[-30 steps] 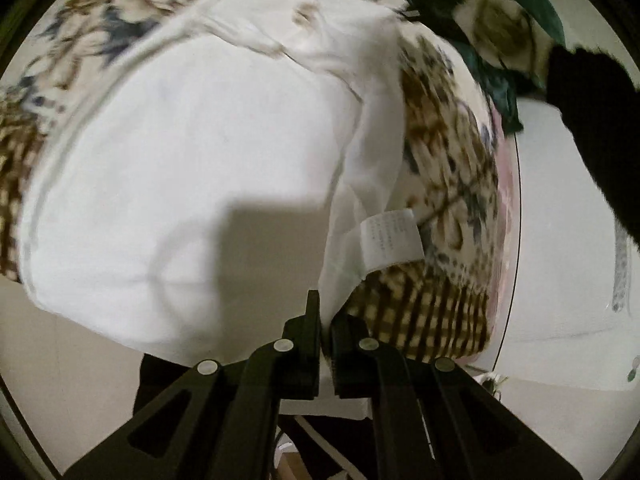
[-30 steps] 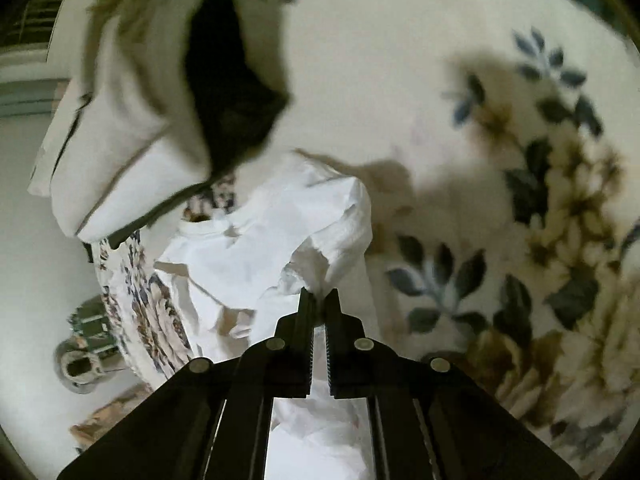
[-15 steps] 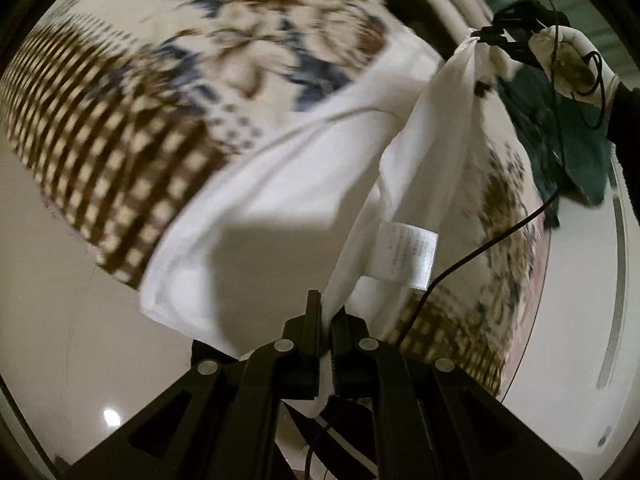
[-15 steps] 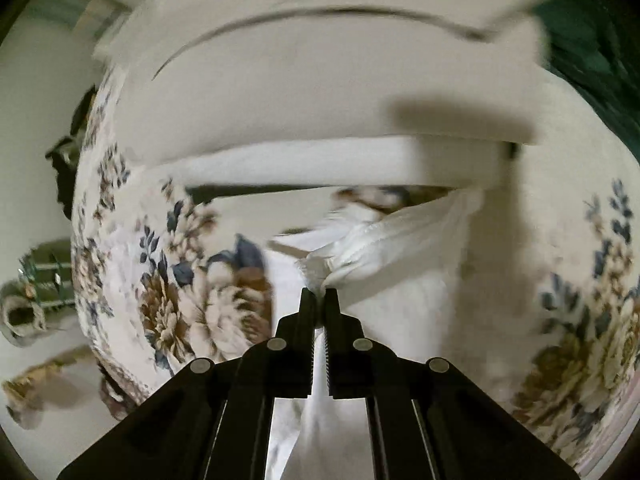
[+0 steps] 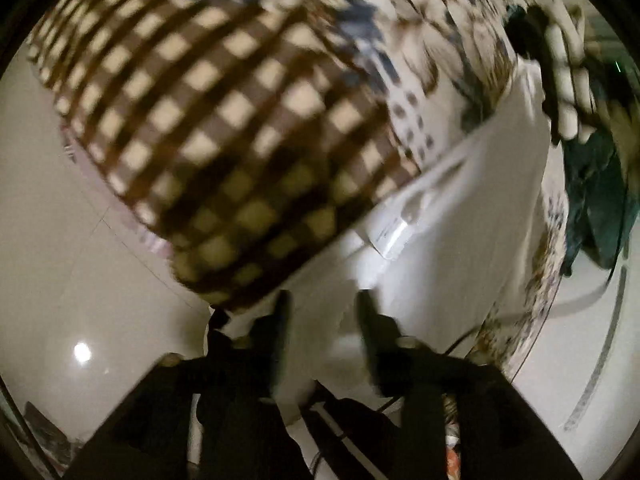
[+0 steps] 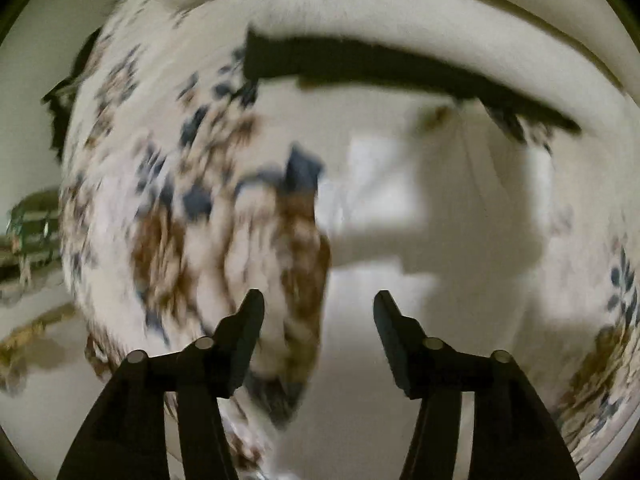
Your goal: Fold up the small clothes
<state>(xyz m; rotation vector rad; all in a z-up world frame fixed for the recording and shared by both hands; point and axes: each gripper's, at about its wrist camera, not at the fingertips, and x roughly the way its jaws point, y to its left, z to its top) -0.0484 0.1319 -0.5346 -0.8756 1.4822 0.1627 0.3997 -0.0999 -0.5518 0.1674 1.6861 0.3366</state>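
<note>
Both views are motion-blurred, so detail is rough. My left gripper (image 5: 324, 308) has its fingers (image 5: 280, 320) spread wide apart with nothing clamped between them; the white garment (image 5: 472, 216) lies flat just ahead of the tips and runs away toward the upper right of the left wrist view. Its white care label (image 5: 390, 236) sits on the near part of the cloth, close to the edge of the bedspread (image 5: 224, 120), whose brown check border hangs over the side and whose floral print covers the top. Pale floor (image 5: 52, 240) shows to the left with a bright light reflection (image 5: 82, 351) on it. A dark green cloth (image 5: 600, 184) lies at the far right on the bed, and a thin dark cable (image 5: 576, 300) curves past the lower right. My right gripper (image 6: 318, 312) is also wide open, fingers (image 6: 248, 328) well apart and holding nothing. In the right wrist view the white garment (image 6: 400, 280) spreads flat on the floral bedspread (image 6: 160, 220), starting between the fingertips and running forward; I cannot tell whether the tips touch it. Beyond it is a pale pillow (image 6: 400, 28) across the top of the view, with a dark band (image 6: 360, 68) beneath its front edge. Blurred clutter (image 6: 28, 232) sits off the bed at the far left.
</note>
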